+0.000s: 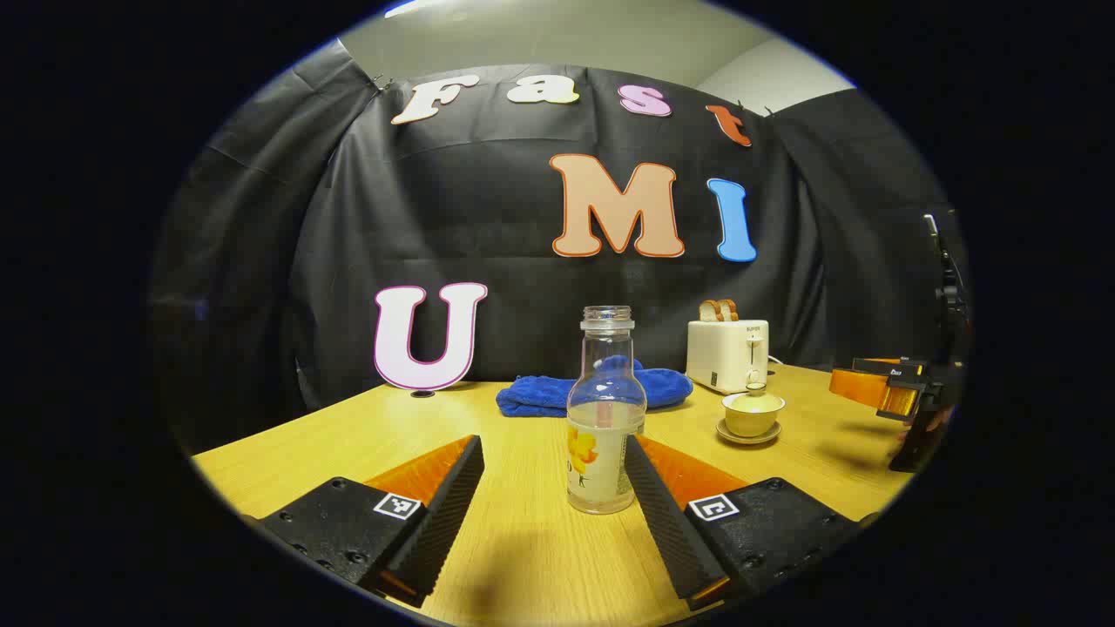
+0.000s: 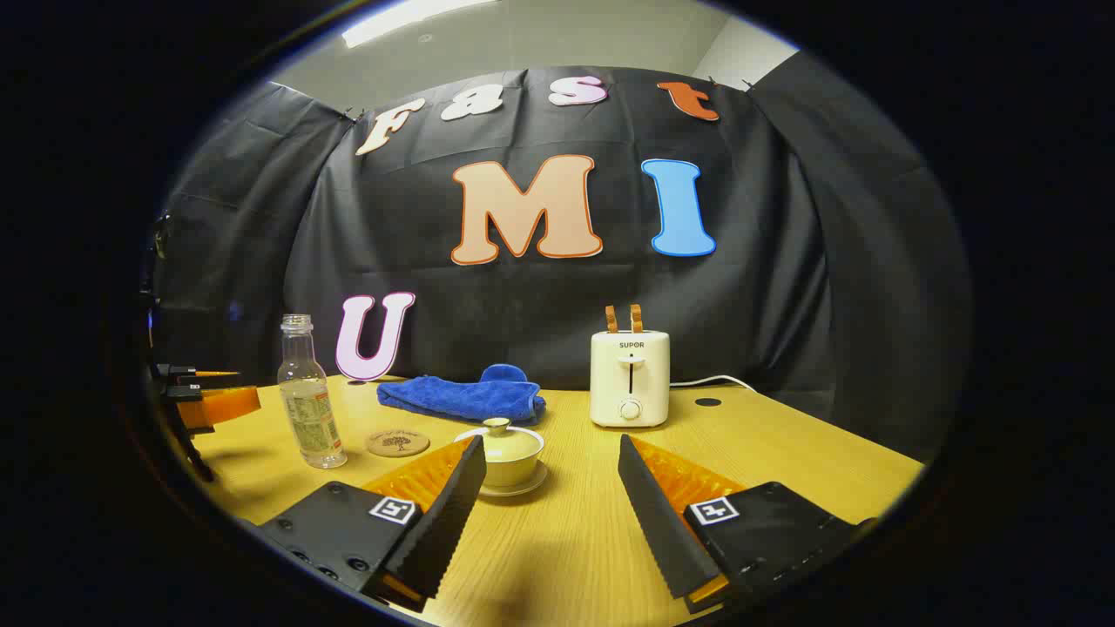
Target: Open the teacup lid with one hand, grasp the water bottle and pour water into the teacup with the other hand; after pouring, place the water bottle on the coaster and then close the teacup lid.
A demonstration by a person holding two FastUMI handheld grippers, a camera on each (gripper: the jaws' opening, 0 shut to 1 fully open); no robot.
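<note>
A clear, capless water bottle (image 1: 605, 418) with a yellow-flower label stands upright on the wooden table between the fingers of my left gripper (image 1: 553, 446). That gripper is open, and the bottle sits close to its right finger. The lidded yellow-green teacup (image 1: 753, 411) rests on its saucer farther right. In the right gripper view, the teacup (image 2: 508, 453) with its knobbed lid (image 2: 498, 427) stands just ahead of my open right gripper (image 2: 549, 448), beside its left finger. The bottle (image 2: 309, 401) and a round cork coaster (image 2: 398, 442) lie to the left.
A folded blue cloth (image 2: 462, 396) and a cream toaster (image 2: 629, 379) holding bread stand at the back of the table (image 2: 784, 461). The other gripper shows at the edge of each view: right gripper (image 1: 897, 392), left gripper (image 2: 205, 396).
</note>
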